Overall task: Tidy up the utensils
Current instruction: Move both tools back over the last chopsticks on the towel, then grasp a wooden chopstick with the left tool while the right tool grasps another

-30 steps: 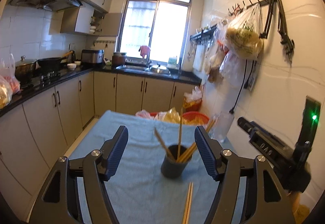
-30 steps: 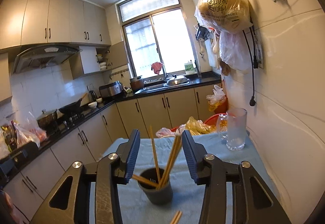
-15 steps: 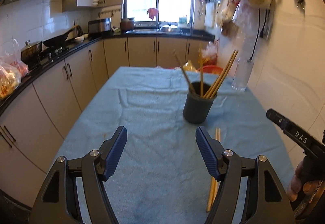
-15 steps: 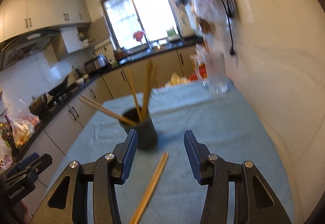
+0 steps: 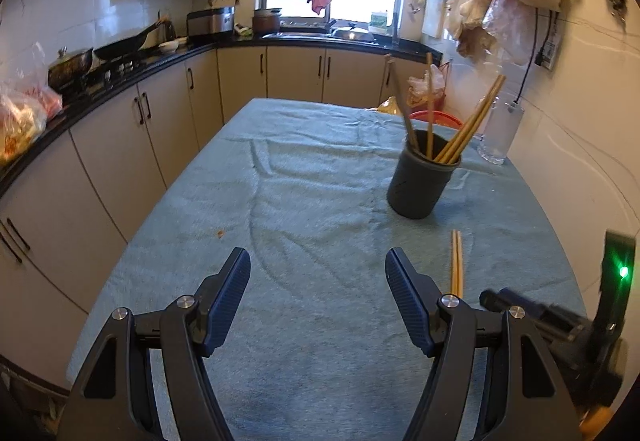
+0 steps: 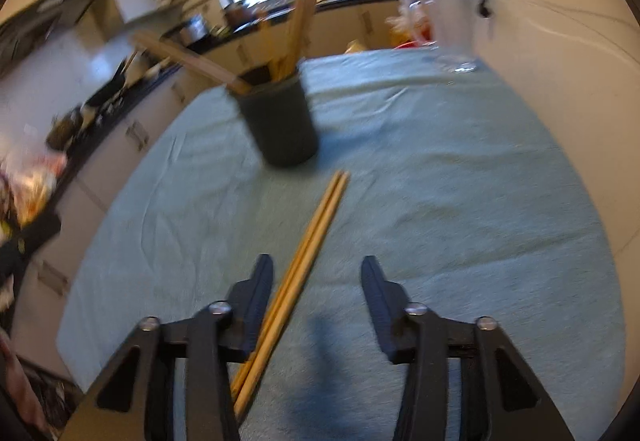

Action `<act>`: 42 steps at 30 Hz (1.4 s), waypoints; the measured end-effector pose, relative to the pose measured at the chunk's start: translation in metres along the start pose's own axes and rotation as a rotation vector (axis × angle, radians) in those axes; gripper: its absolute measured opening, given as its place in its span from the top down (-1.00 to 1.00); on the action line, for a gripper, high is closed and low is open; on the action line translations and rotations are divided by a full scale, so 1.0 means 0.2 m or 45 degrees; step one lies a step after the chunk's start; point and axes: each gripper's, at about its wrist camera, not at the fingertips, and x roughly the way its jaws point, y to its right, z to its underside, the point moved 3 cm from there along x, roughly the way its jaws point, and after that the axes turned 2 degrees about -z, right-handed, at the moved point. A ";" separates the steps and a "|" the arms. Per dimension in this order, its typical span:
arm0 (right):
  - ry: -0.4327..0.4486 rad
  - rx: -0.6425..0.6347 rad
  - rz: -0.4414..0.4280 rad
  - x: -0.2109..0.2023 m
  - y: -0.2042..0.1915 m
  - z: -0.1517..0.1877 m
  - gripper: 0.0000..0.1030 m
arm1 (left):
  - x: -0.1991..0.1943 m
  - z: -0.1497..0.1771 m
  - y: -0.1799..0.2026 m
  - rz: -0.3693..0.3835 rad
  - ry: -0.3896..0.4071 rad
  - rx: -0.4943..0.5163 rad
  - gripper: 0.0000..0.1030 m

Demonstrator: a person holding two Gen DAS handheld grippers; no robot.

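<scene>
A dark cup (image 5: 420,181) holding several wooden chopsticks stands on the teal cloth (image 5: 280,201) that covers the table. A loose pair of chopsticks (image 5: 456,261) lies flat on the cloth just in front of the cup. My left gripper (image 5: 317,257) hovers open over bare cloth, left of that pair, with nothing between its fingers. In the blurred right wrist view, my right gripper (image 6: 318,265) is low over the pair of chopsticks (image 6: 316,241). Its jaws are closing with the pair between them, close by the left finger. The cup (image 6: 280,121) stands beyond.
A tall clear glass (image 5: 500,133) stands at the far right of the table by the white wall. Kitchen cabinets and a black counter with pans run along the left and the back. Bags hang on the wall at the right.
Both grippers have sunk toward the table and tipped downward. The right one has come over the loose chopsticks, which now lie between its fingers, and its jaws stand narrower.
</scene>
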 end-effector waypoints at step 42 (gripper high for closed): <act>-0.150 0.085 0.185 0.06 0.37 0.05 0.84 | 0.48 0.34 0.70 0.260 -0.415 0.439 0.45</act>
